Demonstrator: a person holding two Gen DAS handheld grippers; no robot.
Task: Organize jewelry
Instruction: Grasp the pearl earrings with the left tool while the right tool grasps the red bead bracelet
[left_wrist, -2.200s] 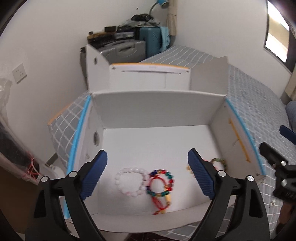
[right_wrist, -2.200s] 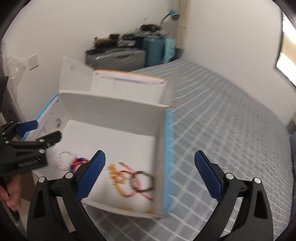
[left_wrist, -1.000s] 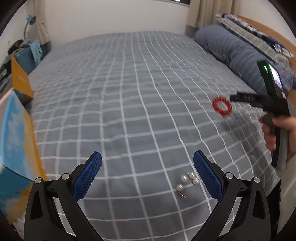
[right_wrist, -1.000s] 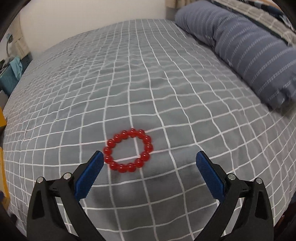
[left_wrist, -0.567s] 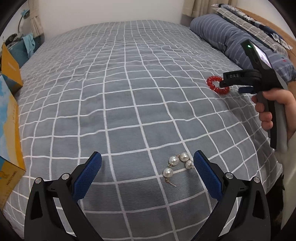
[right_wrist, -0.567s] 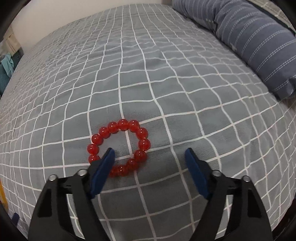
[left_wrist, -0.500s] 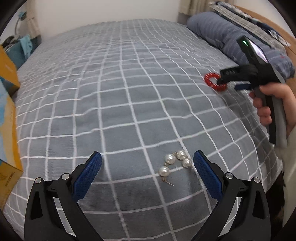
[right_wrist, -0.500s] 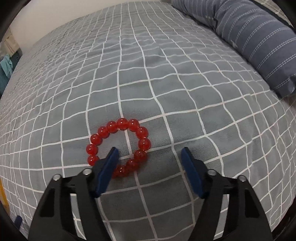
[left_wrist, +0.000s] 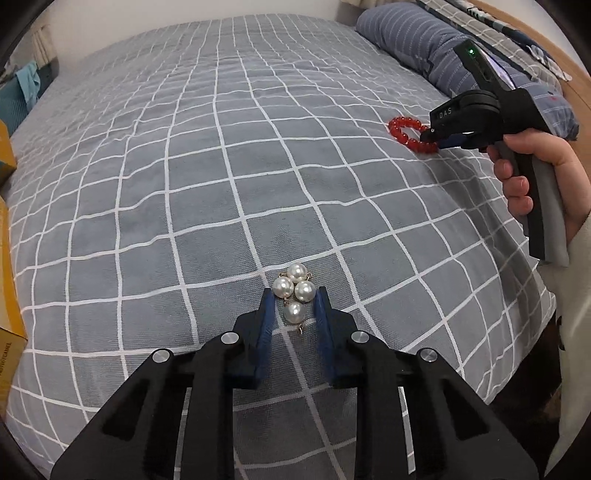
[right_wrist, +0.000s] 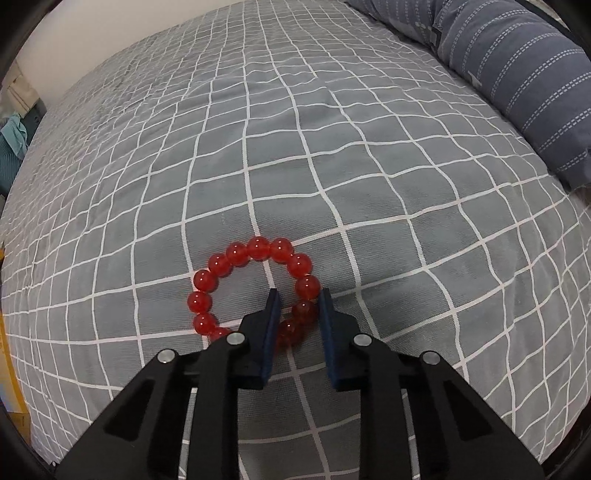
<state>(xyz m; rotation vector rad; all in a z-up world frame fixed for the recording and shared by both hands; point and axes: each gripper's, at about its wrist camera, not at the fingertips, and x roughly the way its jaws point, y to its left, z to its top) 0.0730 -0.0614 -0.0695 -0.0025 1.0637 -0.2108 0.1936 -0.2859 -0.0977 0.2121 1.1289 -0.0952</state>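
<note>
Red bead bracelet and pearl earrings, low centre, sit between the closing right tool and left tool; squeeze fully, then lift straight off the bed.

Even soft light, faint shadows, sharp centre, fisheye warp w/ dark corners.

Pearls near bed's front edge; bracelet farther back, right, before pillow.

A grey checked bed carries pearl jewelry, a red bead bracelet and a striped pillow.
</note>
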